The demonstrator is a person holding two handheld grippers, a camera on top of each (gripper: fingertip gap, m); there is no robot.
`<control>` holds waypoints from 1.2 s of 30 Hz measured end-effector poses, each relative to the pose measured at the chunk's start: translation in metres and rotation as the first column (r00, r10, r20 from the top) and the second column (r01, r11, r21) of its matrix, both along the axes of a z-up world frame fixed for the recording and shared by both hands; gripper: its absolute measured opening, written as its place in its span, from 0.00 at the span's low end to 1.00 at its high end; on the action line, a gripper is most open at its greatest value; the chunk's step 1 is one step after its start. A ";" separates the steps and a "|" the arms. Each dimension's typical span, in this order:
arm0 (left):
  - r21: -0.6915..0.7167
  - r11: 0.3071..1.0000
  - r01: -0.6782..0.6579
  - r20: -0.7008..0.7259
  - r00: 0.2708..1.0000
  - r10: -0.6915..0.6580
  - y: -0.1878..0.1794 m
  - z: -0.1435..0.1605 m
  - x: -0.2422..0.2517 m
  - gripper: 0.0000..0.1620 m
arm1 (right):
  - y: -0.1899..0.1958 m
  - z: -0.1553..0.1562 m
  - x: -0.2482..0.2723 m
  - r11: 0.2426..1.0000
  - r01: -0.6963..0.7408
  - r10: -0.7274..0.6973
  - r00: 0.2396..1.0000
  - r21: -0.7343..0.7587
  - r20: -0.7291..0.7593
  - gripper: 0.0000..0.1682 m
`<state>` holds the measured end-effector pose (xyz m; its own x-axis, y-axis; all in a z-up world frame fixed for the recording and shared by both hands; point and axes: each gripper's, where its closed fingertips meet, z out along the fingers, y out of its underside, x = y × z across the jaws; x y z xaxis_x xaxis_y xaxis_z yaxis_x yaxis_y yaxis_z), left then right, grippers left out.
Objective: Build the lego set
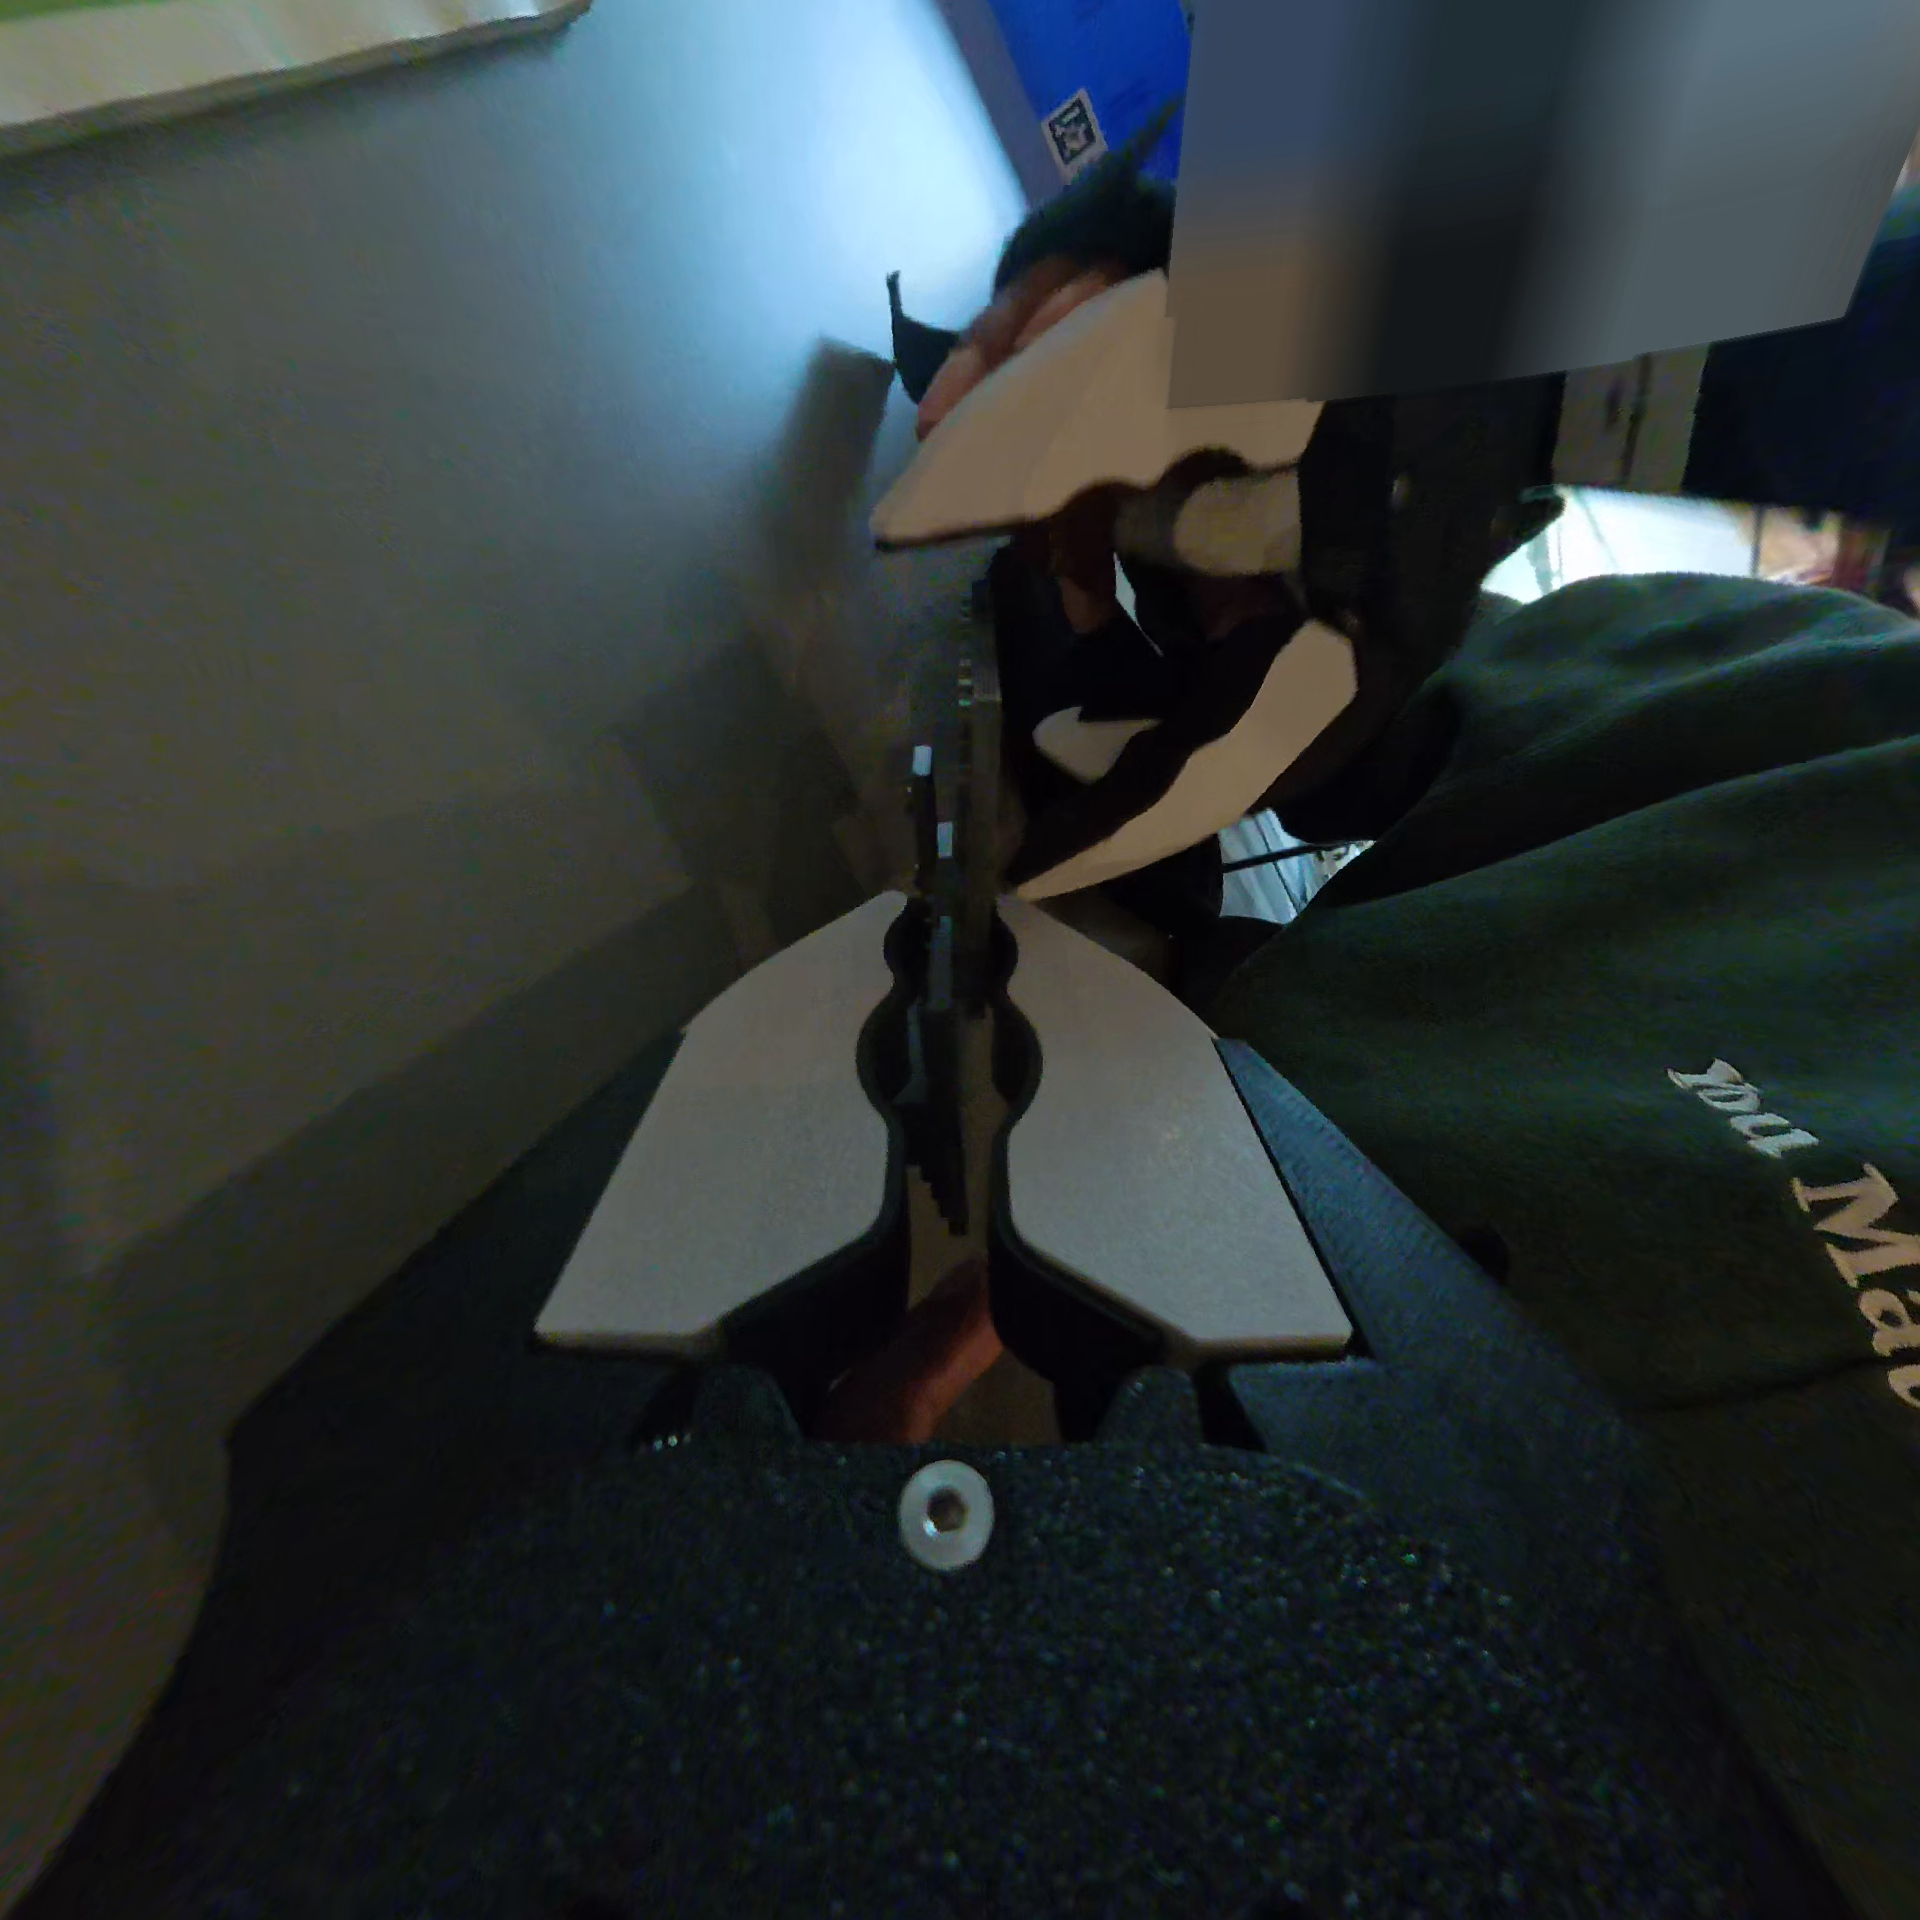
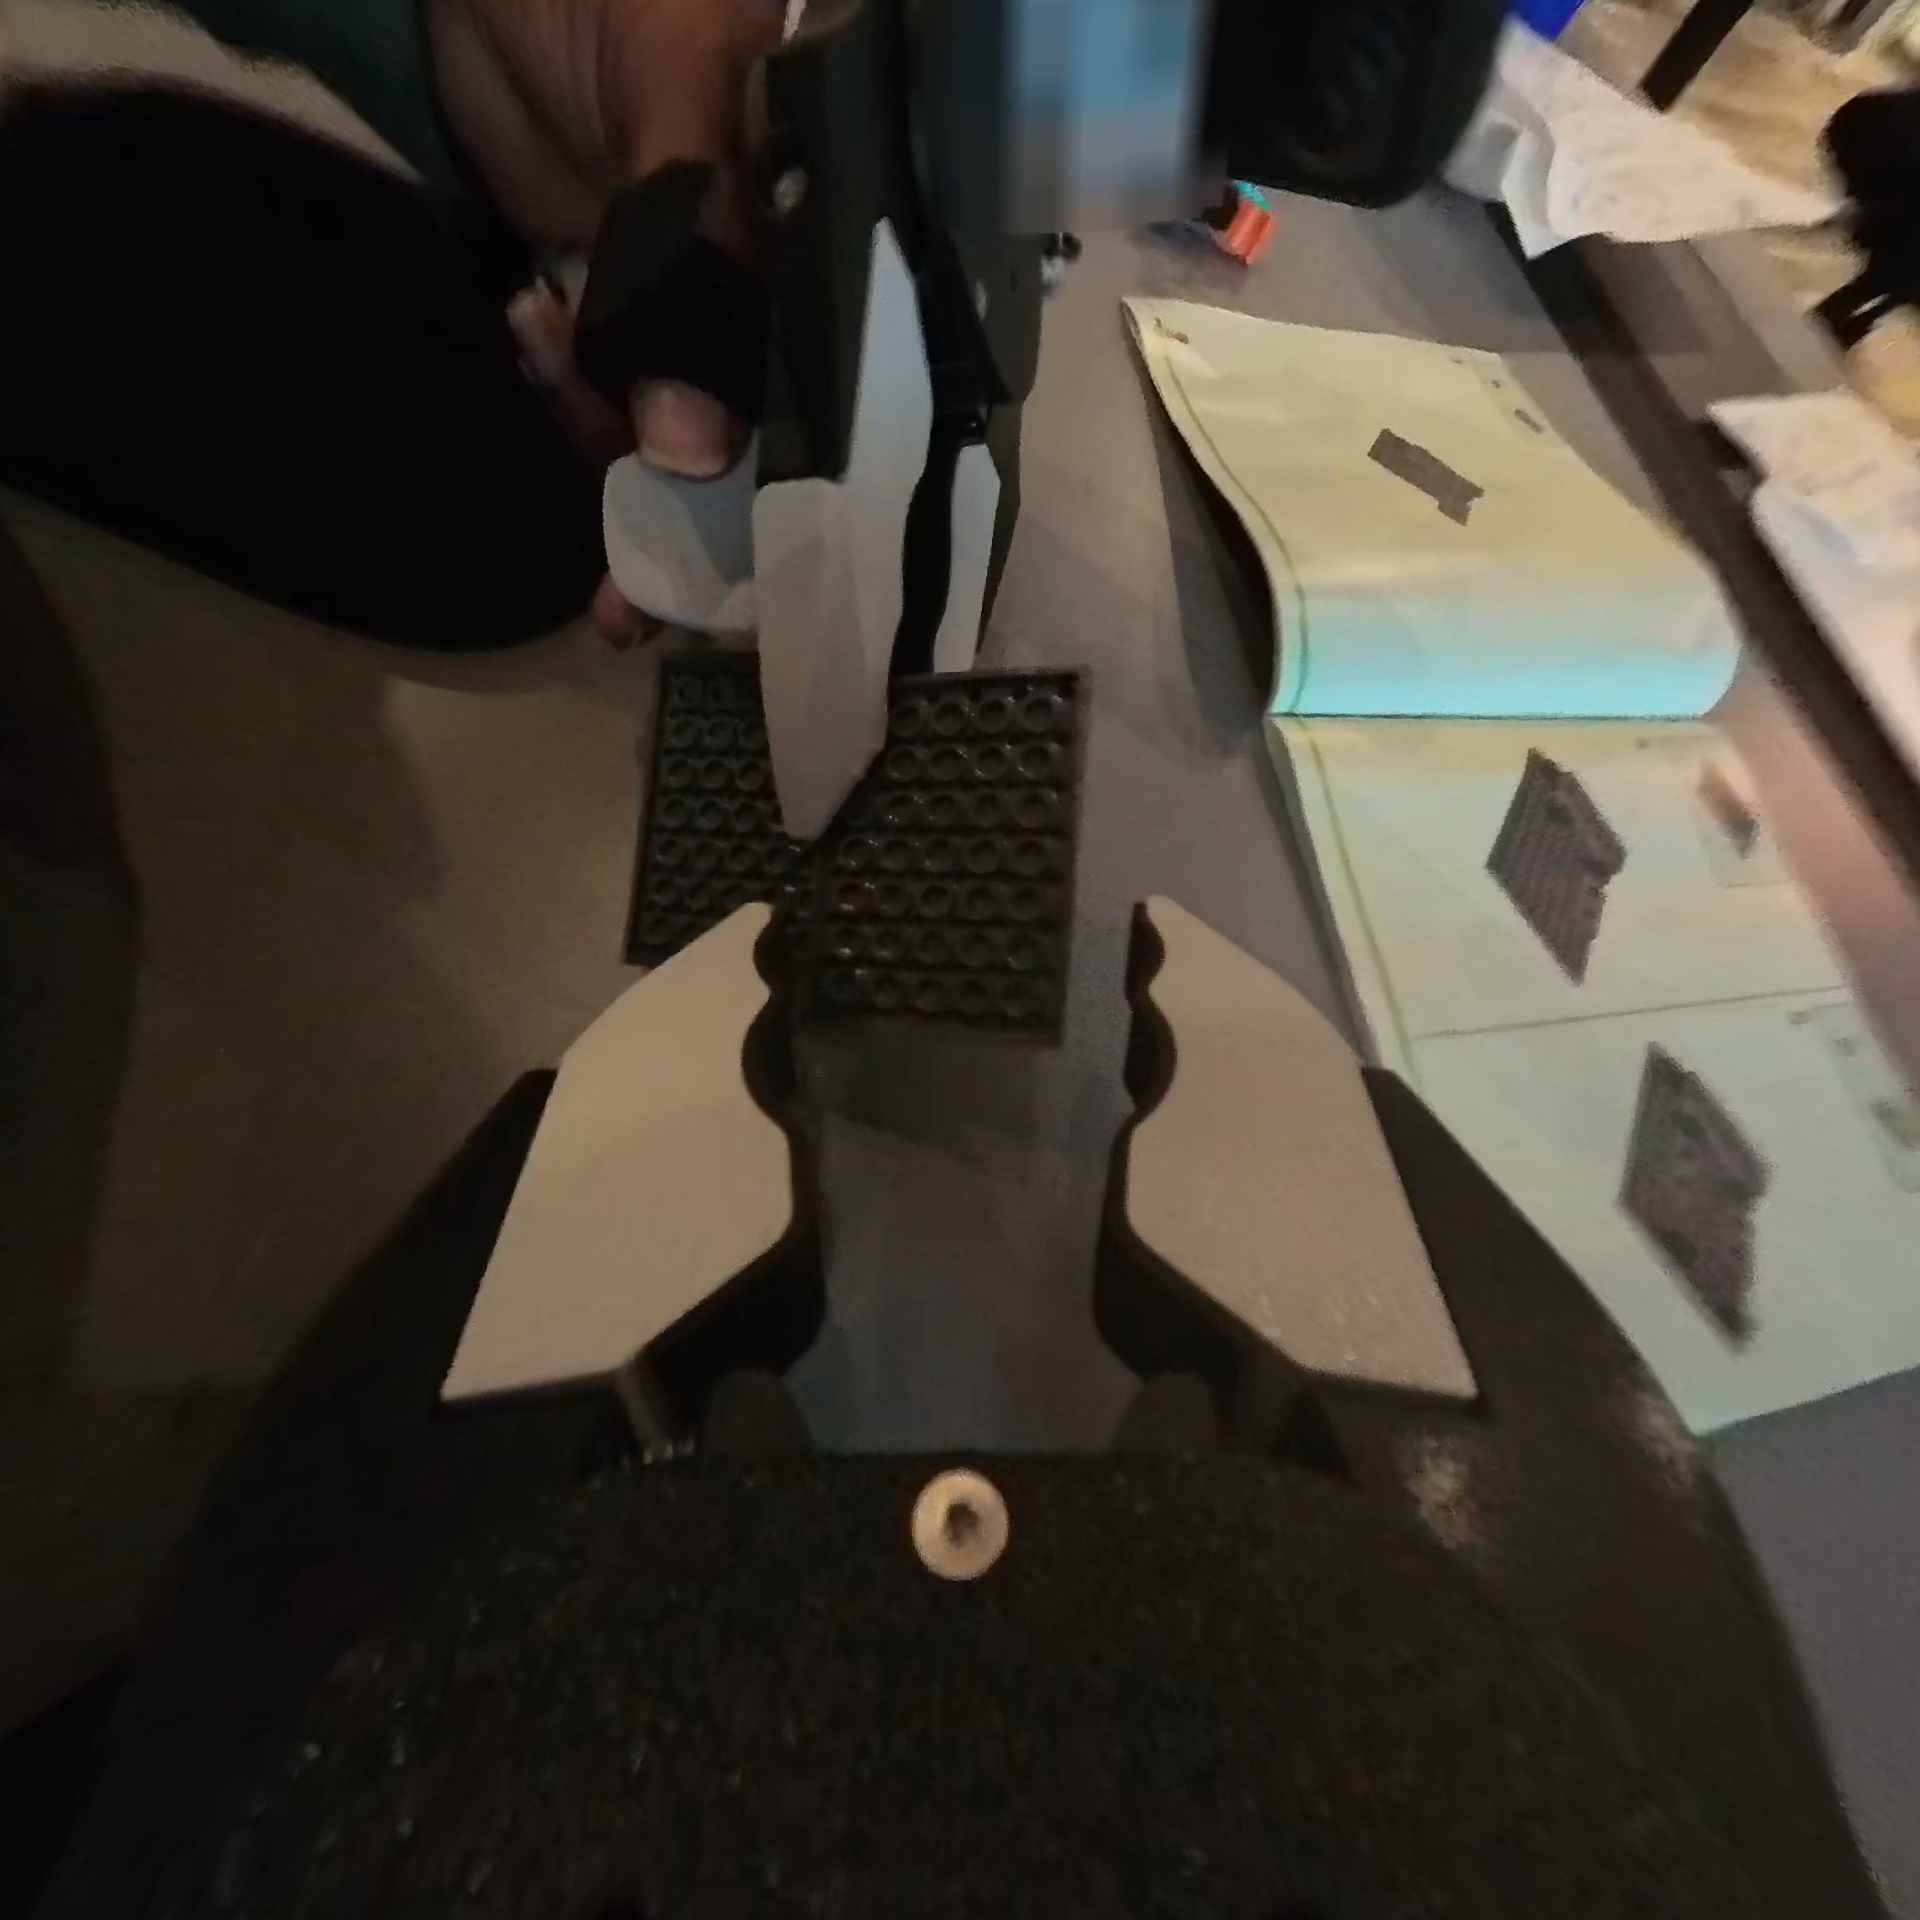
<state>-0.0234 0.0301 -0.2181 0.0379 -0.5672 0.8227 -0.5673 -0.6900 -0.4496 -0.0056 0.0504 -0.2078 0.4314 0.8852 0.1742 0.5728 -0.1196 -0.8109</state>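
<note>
A: Left gripper?
B: Jaws closed on the edge of the black studded plate, seen edge-on in its wrist view. Right wrist view: same plate sits low over the grey table, left gripper on it from above.
A: Right gripper?
B: Fingers apart, empty, just short of the plate's near edge.
A: Writing?
B: Open instruction booklet right of the plate, printed diagrams of dark plates. Pale lettering on a dark green sleeve. Square code sticker on a blue box. Not transcribed.
</note>
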 end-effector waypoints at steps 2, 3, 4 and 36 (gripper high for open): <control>0.005 1.000 0.002 0.003 1.000 -0.002 0.000 0.000 0.000 0.07 | -0.001 0.007 0.007 0.994 -0.003 -0.011 0.992 -0.114 -0.123 0.37; 0.009 1.000 0.005 0.005 1.000 -0.005 -0.001 0.001 0.000 0.07 | -0.001 0.009 0.012 0.982 -0.012 -0.021 0.984 -0.188 -0.176 0.37; 0.012 1.000 0.010 0.009 1.000 -0.010 -0.001 0.001 0.000 0.07 | -0.002 0.010 0.016 0.965 -0.034 -0.027 0.973 -0.260 -0.227 0.36; 0.055 0.995 0.081 0.021 0.996 -0.082 -0.008 0.001 -0.002 0.04 | -0.007 0.014 0.005 0.738 -0.305 -0.055 0.862 -0.602 -0.504 0.03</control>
